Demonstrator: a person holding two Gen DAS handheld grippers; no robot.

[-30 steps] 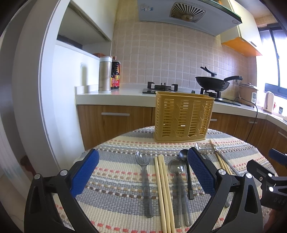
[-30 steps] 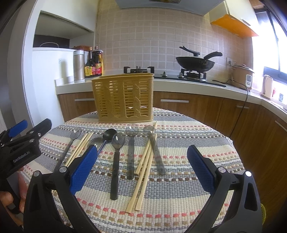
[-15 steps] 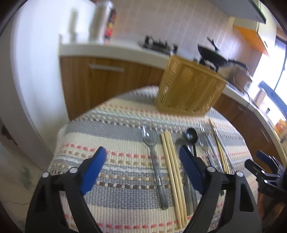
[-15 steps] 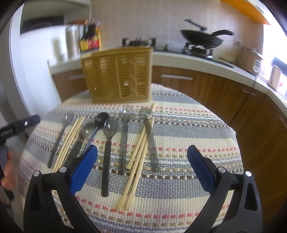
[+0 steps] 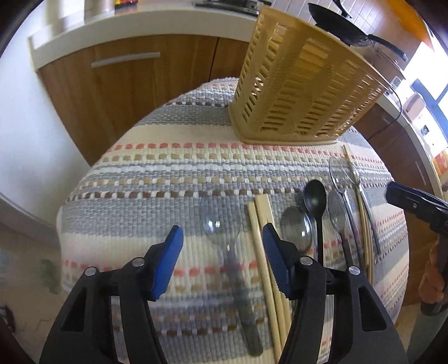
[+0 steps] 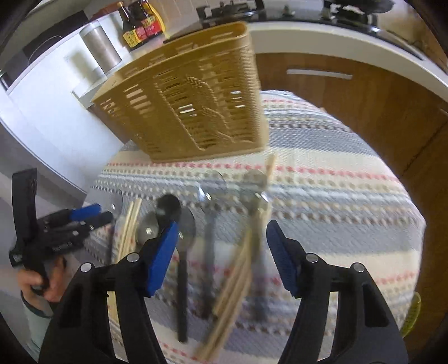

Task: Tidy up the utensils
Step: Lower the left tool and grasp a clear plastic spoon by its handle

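Note:
Spoons and chopsticks lie side by side on a striped cloth (image 5: 156,173). A yellow slotted utensil basket (image 5: 302,92) stands behind them. My left gripper (image 5: 222,240) is open, low over a clear spoon (image 5: 221,226), with a chopstick pair (image 5: 263,224) at its right finger. A black spoon (image 5: 315,196) and more clear spoons lie further right. My right gripper (image 6: 221,238) is open above a clear spoon (image 6: 208,224) and a chopstick pair (image 6: 240,266); the basket (image 6: 190,112) is behind, and the left gripper (image 6: 84,215) shows at left.
The round table's edge (image 5: 64,201) drops off at the left and front. Wooden cabinets (image 5: 134,70) and a counter stand behind. Sauce bottles (image 6: 140,25) and a steel canister (image 6: 100,47) stand on the counter. The right gripper's tip (image 5: 411,196) shows at the far right.
Both grippers have tilted down and moved in close over the utensils. Both sets of jaws have narrowed but stay open. Nothing has been picked up.

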